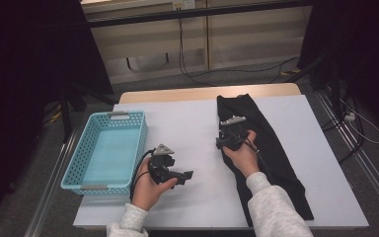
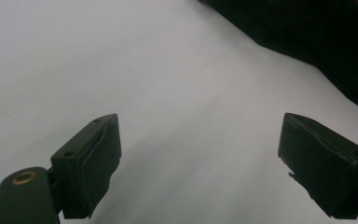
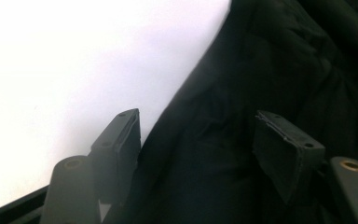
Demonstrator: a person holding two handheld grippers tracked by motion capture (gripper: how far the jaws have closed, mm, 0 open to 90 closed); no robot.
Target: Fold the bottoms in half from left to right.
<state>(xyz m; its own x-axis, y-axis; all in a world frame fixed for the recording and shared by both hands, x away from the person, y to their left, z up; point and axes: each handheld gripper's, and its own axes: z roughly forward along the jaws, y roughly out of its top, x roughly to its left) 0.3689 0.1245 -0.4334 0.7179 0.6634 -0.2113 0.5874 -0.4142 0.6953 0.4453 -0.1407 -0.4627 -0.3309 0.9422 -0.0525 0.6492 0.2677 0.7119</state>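
Note:
A long black cloth (image 1: 276, 163) lies along the right half of the white table (image 1: 187, 123). My right gripper (image 1: 229, 133) is held down on the cloth's left edge near its far end. In the right gripper view its jaws stand apart (image 3: 198, 144) with the cloth's edge (image 3: 261, 70) between them, and the pads do not press on it. My left gripper (image 1: 185, 177) rests in a hand near the table's front, pointing right toward the cloth. It is open (image 2: 200, 163) over bare table, with a dark strip of the cloth (image 2: 335, 56) farther off.
A light blue plastic basket (image 1: 74, 168) with nothing in it stands at the table's left edge, close beside the left hand. Cables run over the floor behind the table and to its right.

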